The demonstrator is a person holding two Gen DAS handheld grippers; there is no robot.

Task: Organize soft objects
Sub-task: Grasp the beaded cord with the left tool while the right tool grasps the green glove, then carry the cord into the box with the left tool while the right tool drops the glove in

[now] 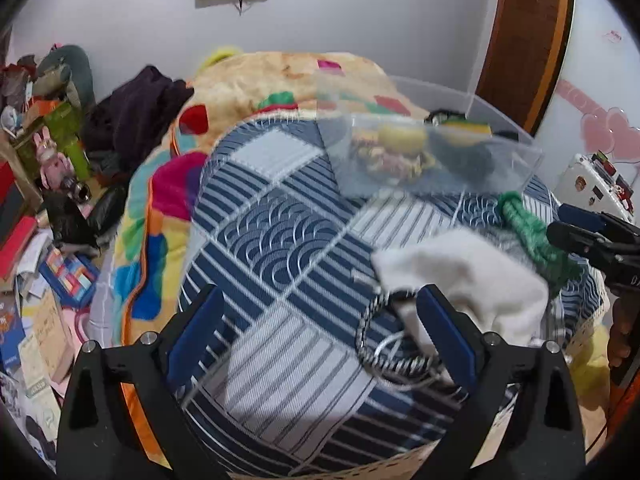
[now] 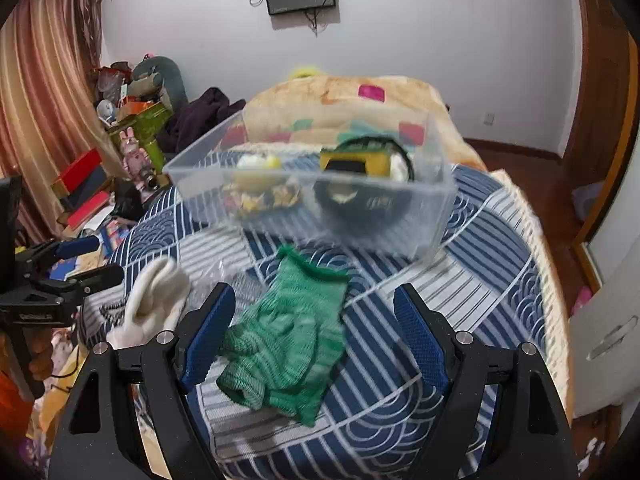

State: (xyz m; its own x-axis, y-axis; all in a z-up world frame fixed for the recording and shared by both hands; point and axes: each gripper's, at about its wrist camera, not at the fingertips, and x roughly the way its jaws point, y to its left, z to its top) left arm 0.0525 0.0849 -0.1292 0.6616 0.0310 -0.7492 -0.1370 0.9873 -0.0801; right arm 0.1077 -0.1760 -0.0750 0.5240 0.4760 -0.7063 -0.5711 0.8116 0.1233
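Observation:
A green knit glove [image 2: 286, 340] lies on the blue patterned bedcover between the open jaws of my right gripper [image 2: 314, 332]; it also shows in the left wrist view [image 1: 532, 232]. A white glove [image 1: 468, 280] lies just past the right finger of my open, empty left gripper [image 1: 320, 328]; it also shows in the right wrist view [image 2: 154, 304]. A clear plastic box [image 2: 316, 196] with several soft items stands further back on the bed; it also shows in the left wrist view [image 1: 432, 152]. A black-and-white cord loop [image 1: 384, 344] lies under the white glove.
A folded colourful blanket [image 1: 256, 92] lies behind the box. Piled clutter [image 1: 44, 184] of boxes and toys fills the floor on the left. A wooden door [image 1: 524, 40] stands at the right. My right gripper [image 1: 588, 236] shows at the left wrist view's right edge.

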